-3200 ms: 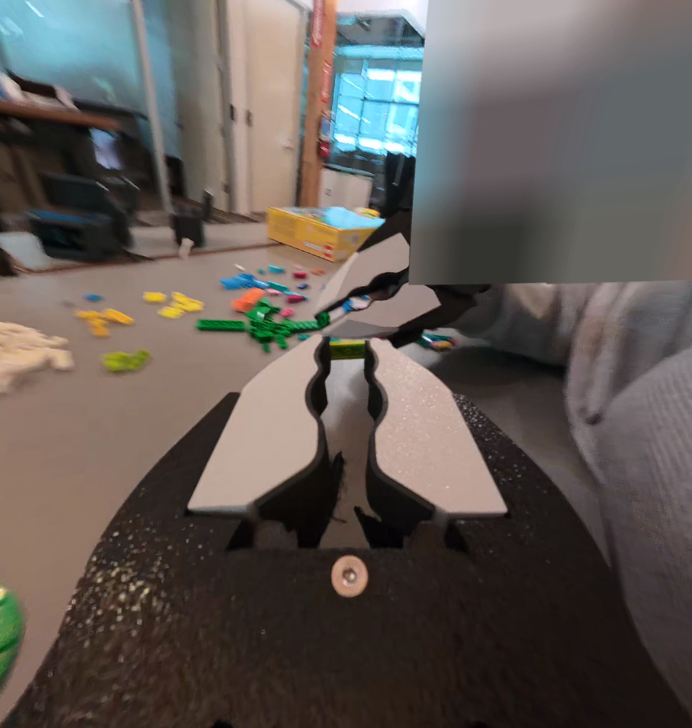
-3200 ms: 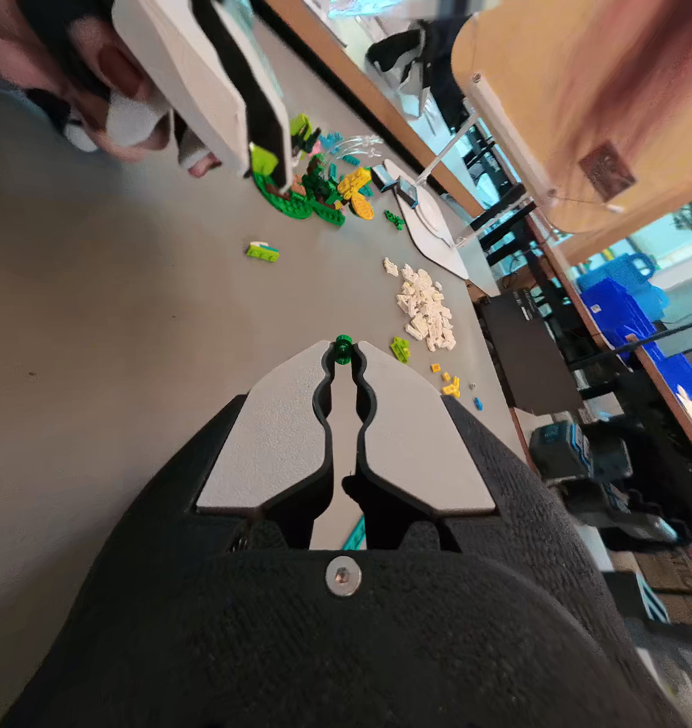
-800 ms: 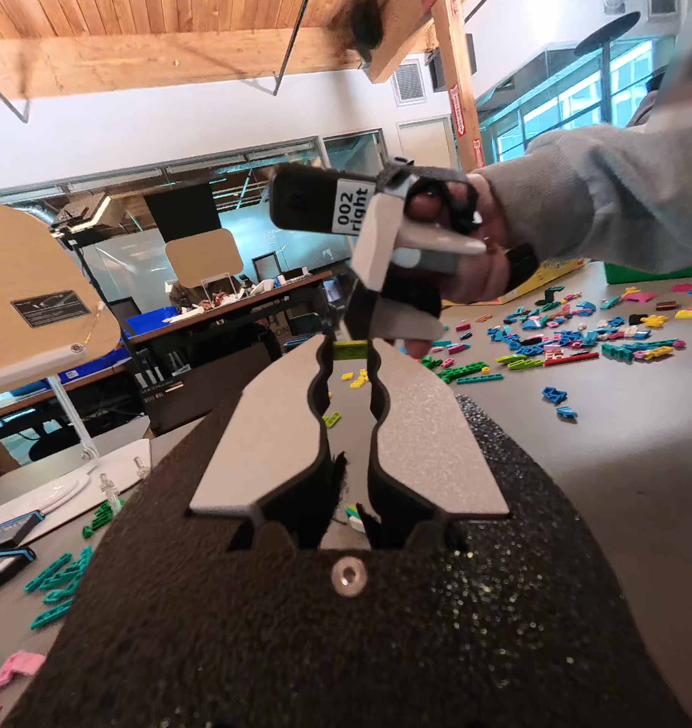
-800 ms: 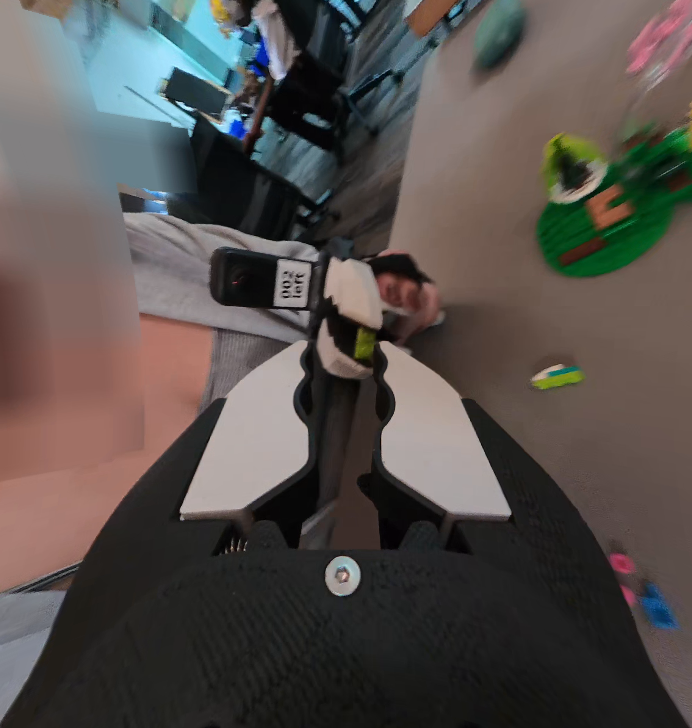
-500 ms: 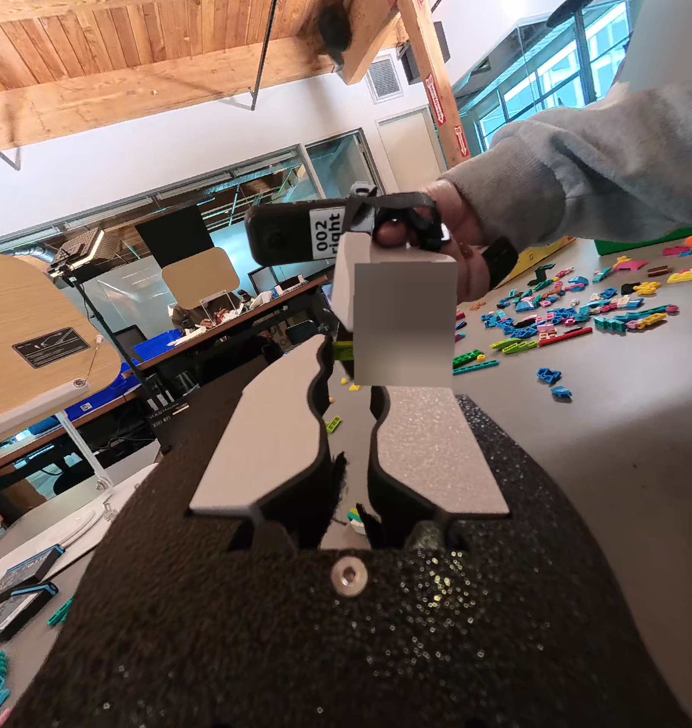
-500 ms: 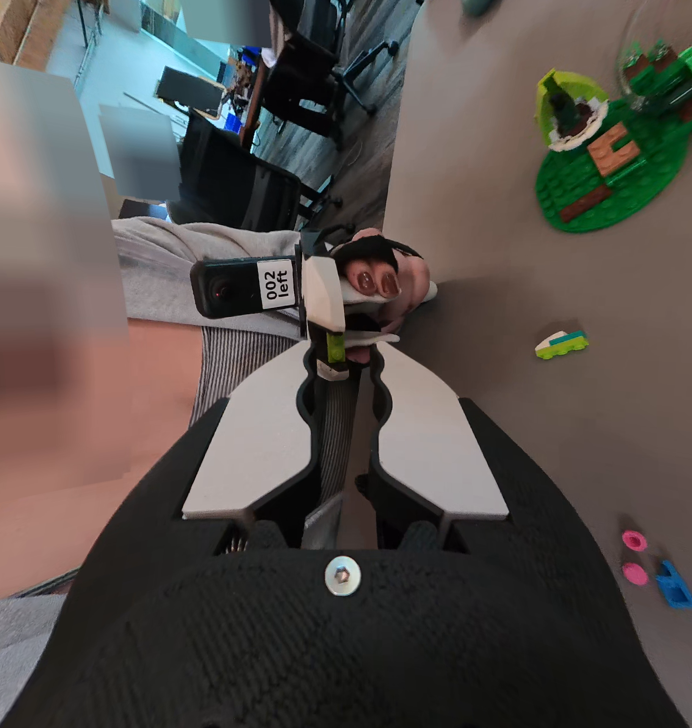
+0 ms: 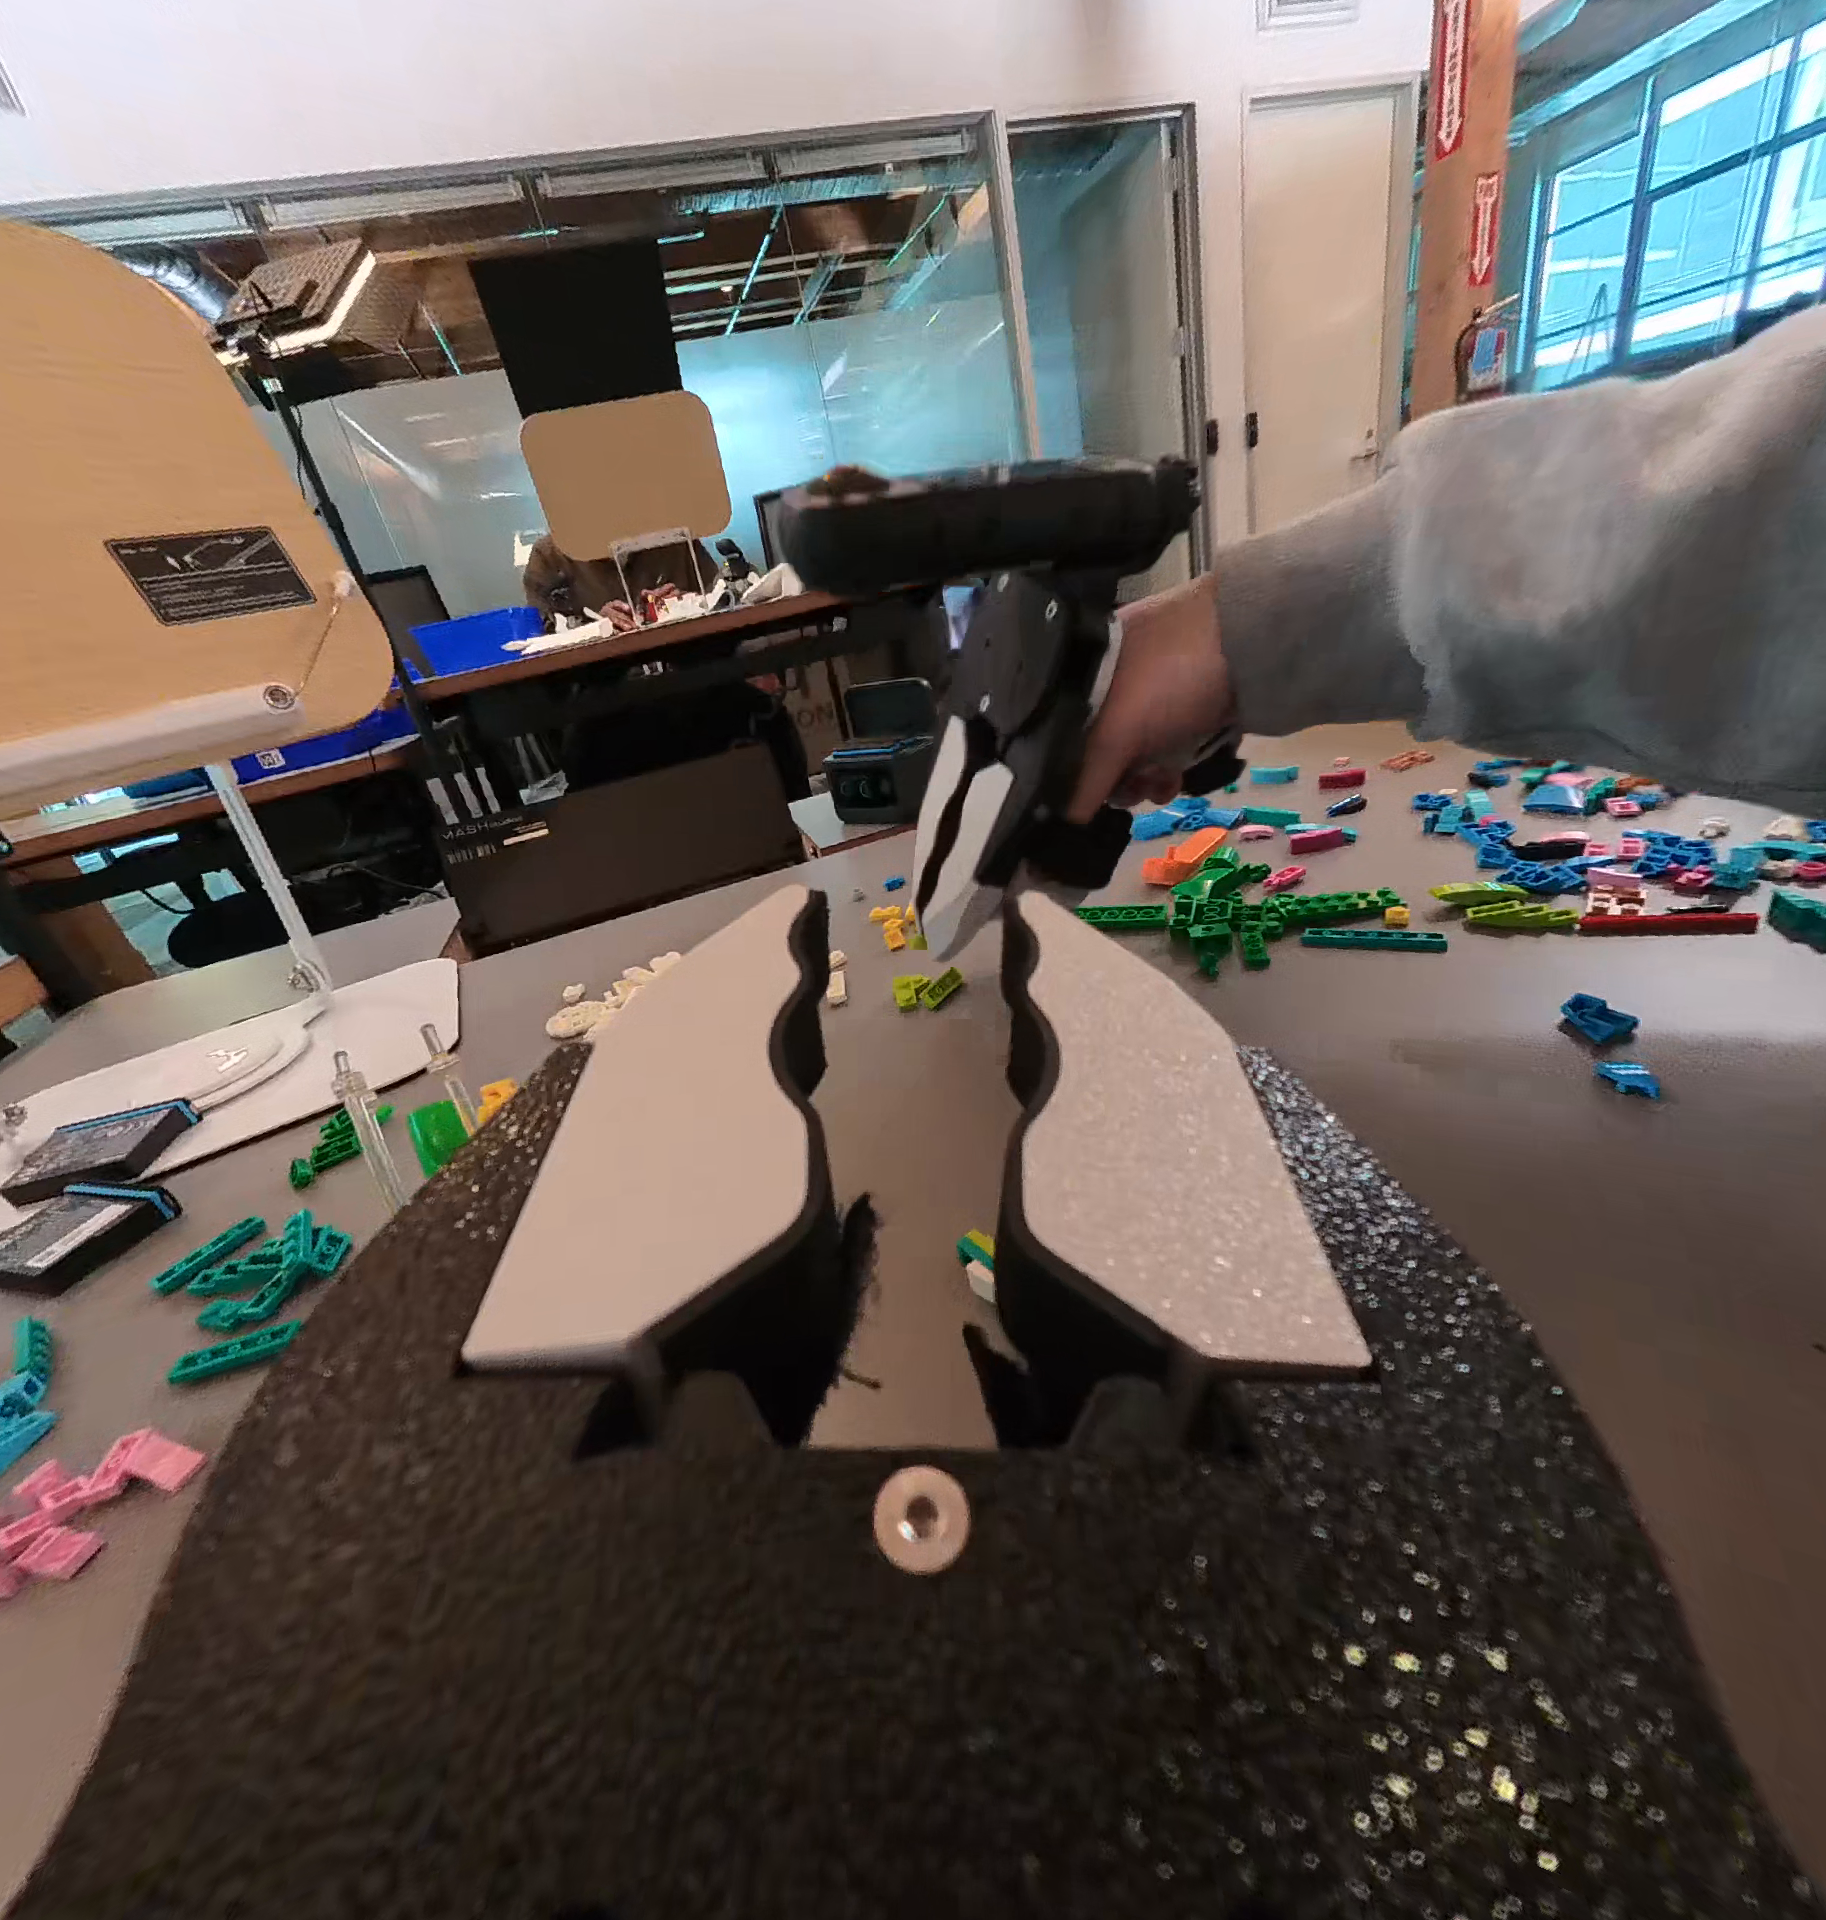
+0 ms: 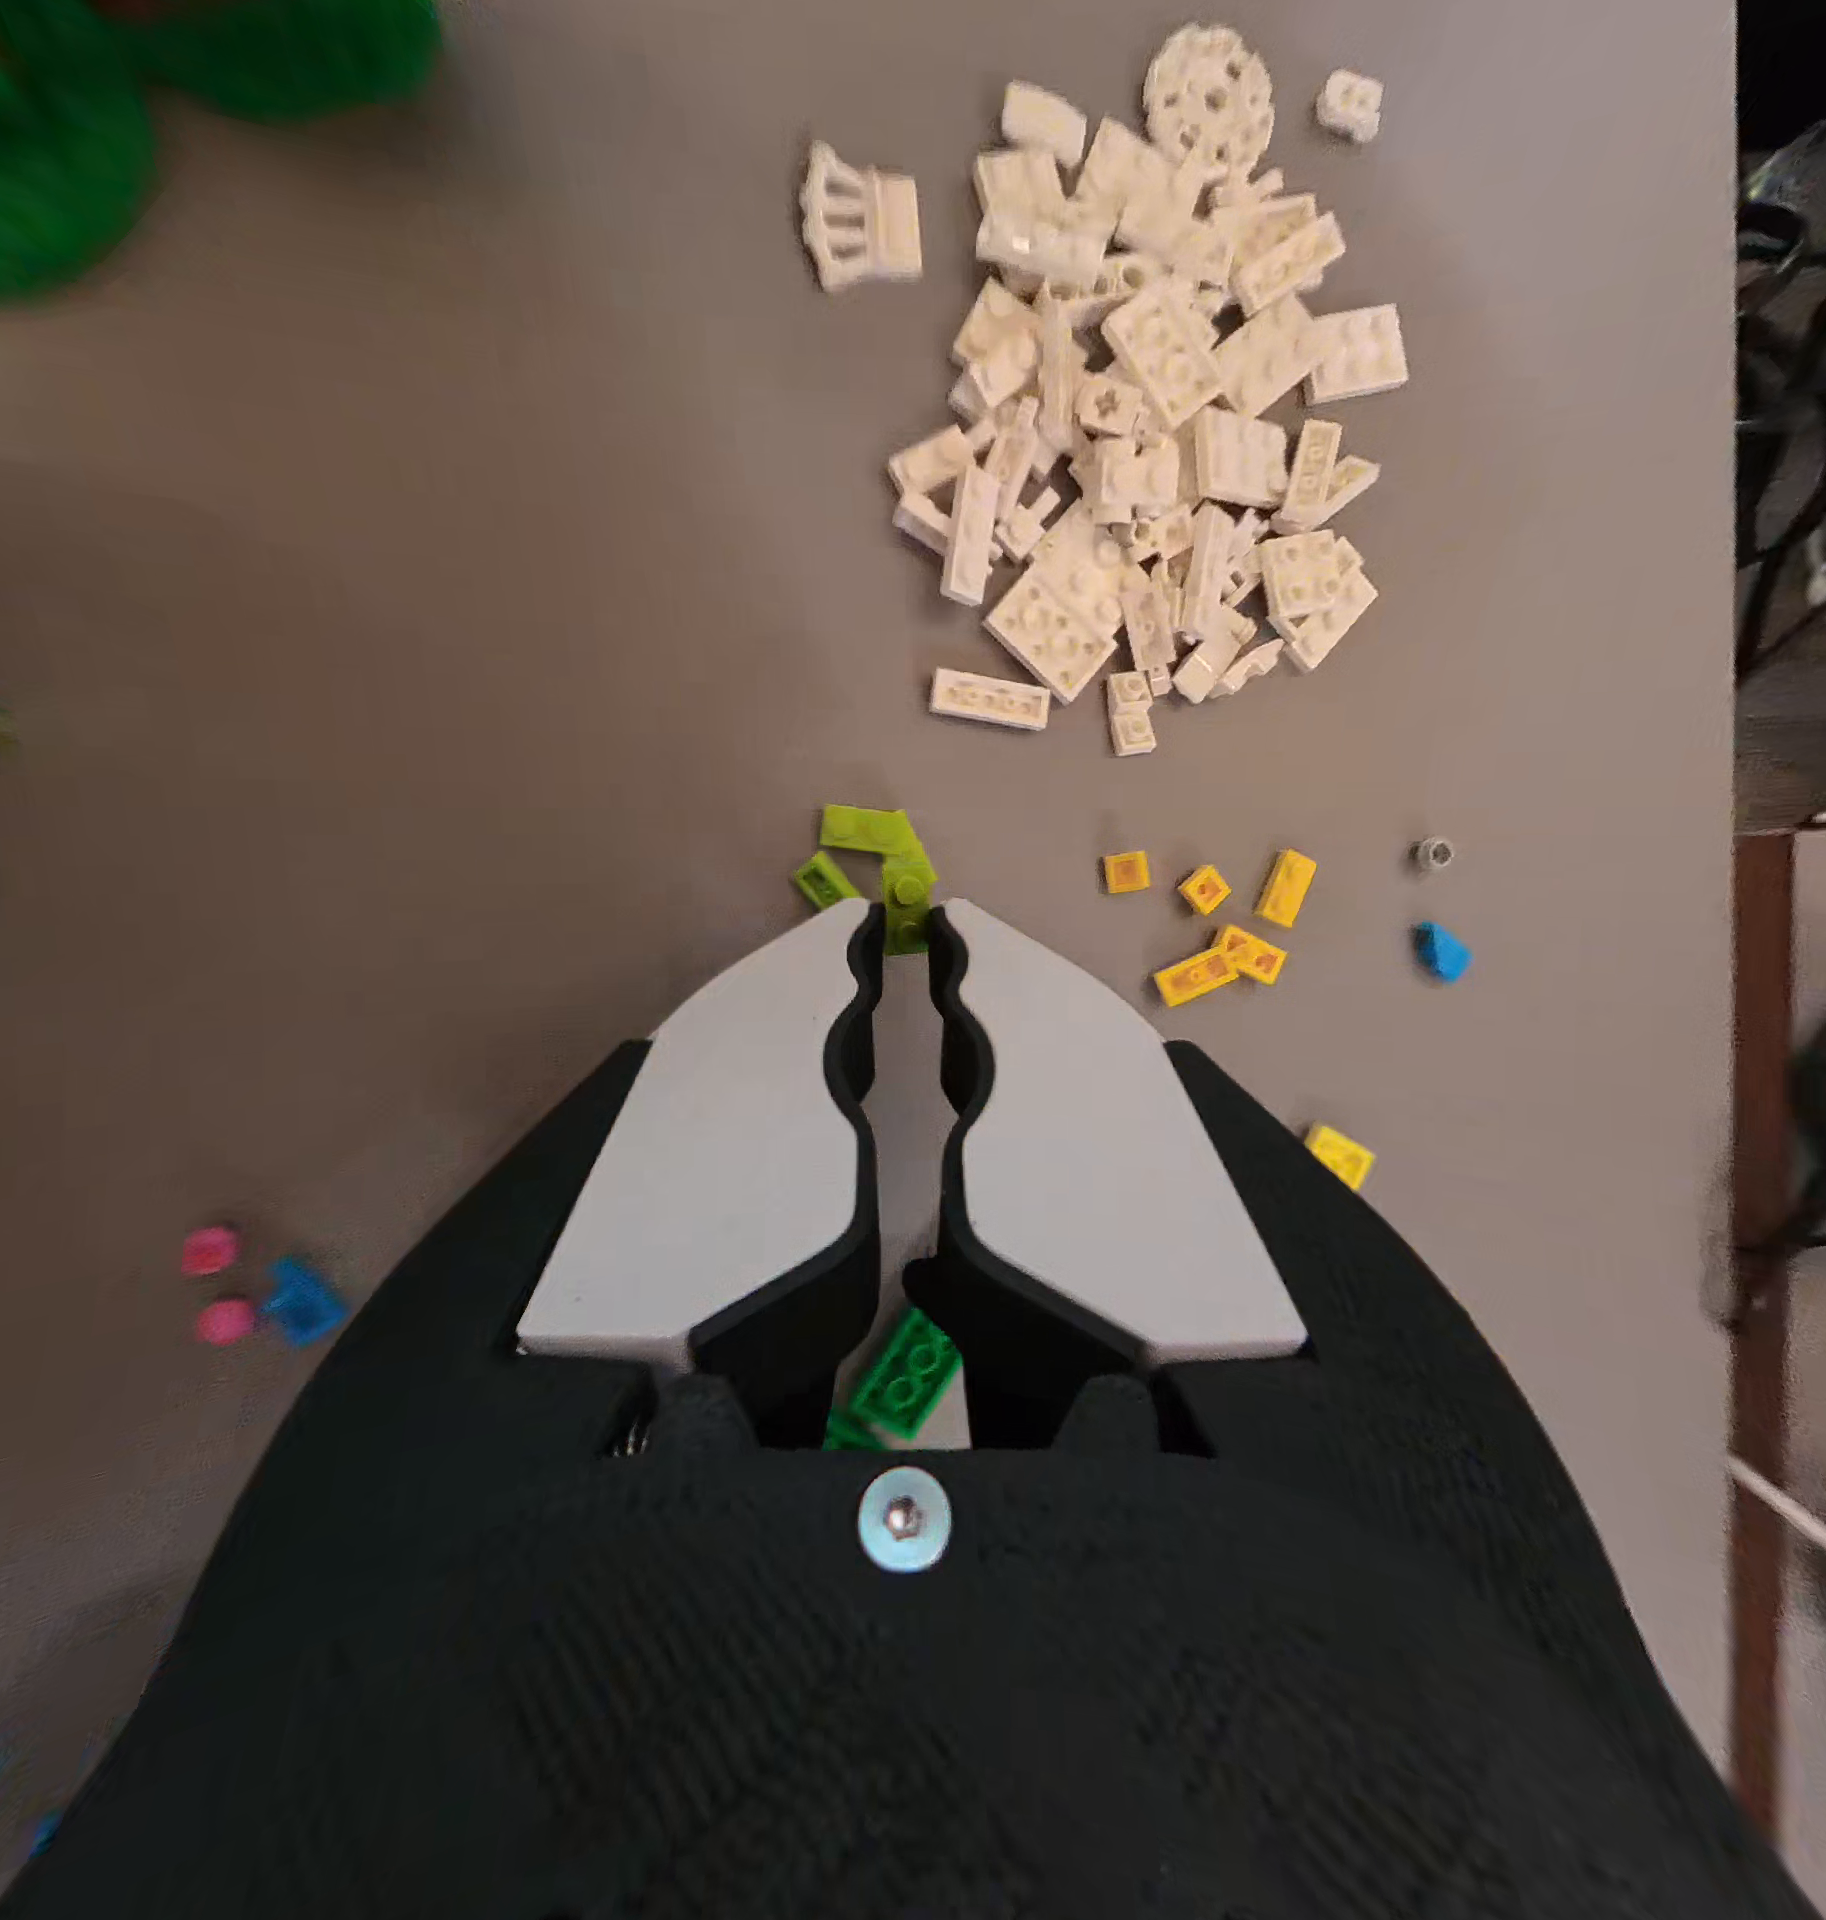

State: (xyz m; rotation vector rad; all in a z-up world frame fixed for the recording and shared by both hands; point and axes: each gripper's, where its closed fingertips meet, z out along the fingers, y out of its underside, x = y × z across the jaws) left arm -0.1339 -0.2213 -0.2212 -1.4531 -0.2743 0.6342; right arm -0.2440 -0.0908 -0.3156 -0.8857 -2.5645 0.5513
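Left wrist view: my left fingers [image 7: 914, 935] stand apart, nothing between them, only bare grey worktop [image 7: 1408, 1195] showing in the gap.
Left surroundings: two lime bricks [image 7: 928, 989] lie on the worktop just past my left fingertips; white bricks [image 7: 618, 1003] lie ahead to the left, green bricks [image 7: 1241, 920] to the right.
Right gripper seen from left: right gripper [image 7: 935, 940] points down at the worktop, tips just above the lime bricks; a hand [image 7: 1148, 707] in a grey sleeve [image 7: 1563, 582] holds it.
Right wrist view: my right fingers [image 8: 904, 920] are nearly together, clamped on a small lime plate [image 8: 907, 904], both pads pressing its sides.
Plate position: it sticks out past the fingertips, over the worktop [image 8: 473, 623], beside two more lime pieces [image 8: 857, 852] lying there. Cannot tell whether it touches them.
Right surroundings: pile of white bricks [image 8: 1148, 416] farther ahead; yellow bricks [image 8: 1221, 925] to the right of the tips; blue brick [image 8: 1441, 951] beyond those, near the worktop edge.
Under right fingers: a green brick [image 8: 904, 1371] shows through the gap near the finger roots.
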